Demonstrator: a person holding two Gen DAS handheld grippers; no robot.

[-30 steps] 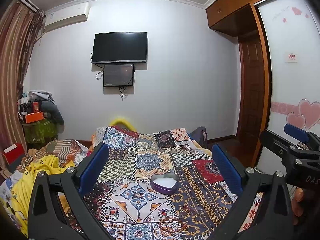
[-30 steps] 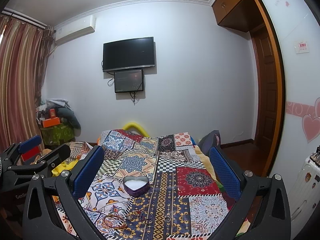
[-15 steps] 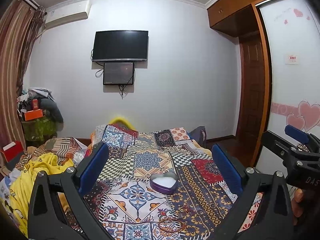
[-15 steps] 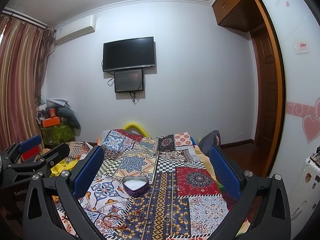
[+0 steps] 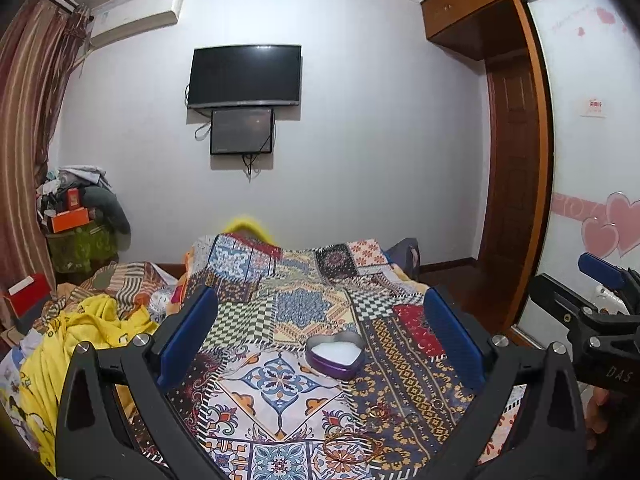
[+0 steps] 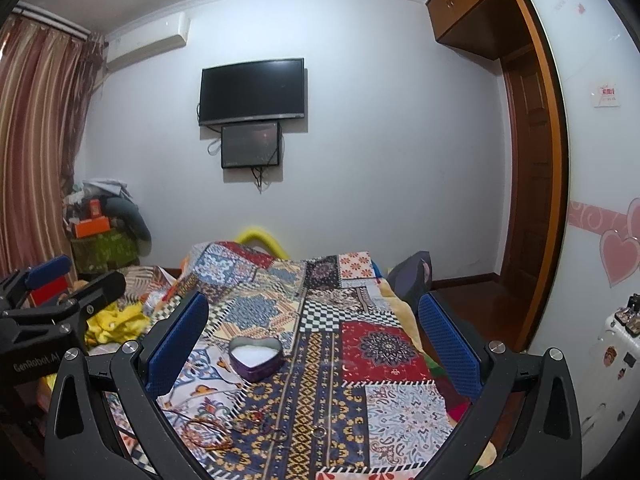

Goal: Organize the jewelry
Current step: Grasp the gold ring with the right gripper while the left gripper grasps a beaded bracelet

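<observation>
A purple heart-shaped tin [image 5: 335,354] with a white lining lies open on the patterned bedspread [image 5: 280,304]; it also shows in the right wrist view [image 6: 256,358]. Thin bracelets and rings [image 5: 352,446] lie on the cloth nearer me, seen too in the right wrist view [image 6: 240,428]. My left gripper [image 5: 320,340] is open and empty, held above the bed with the tin between its fingers in view. My right gripper [image 6: 312,344] is open and empty, to the right of the left one.
A yellow garment [image 5: 80,344] and striped bedding lie at the bed's left. A cluttered stand [image 5: 80,236] is in the left corner. A television [image 5: 245,76] hangs on the far wall. A wardrobe door [image 5: 592,160] is at the right.
The left gripper's view has tilted slightly, shifting the room a little; the right gripper has hardly moved. Both stay open and empty.
</observation>
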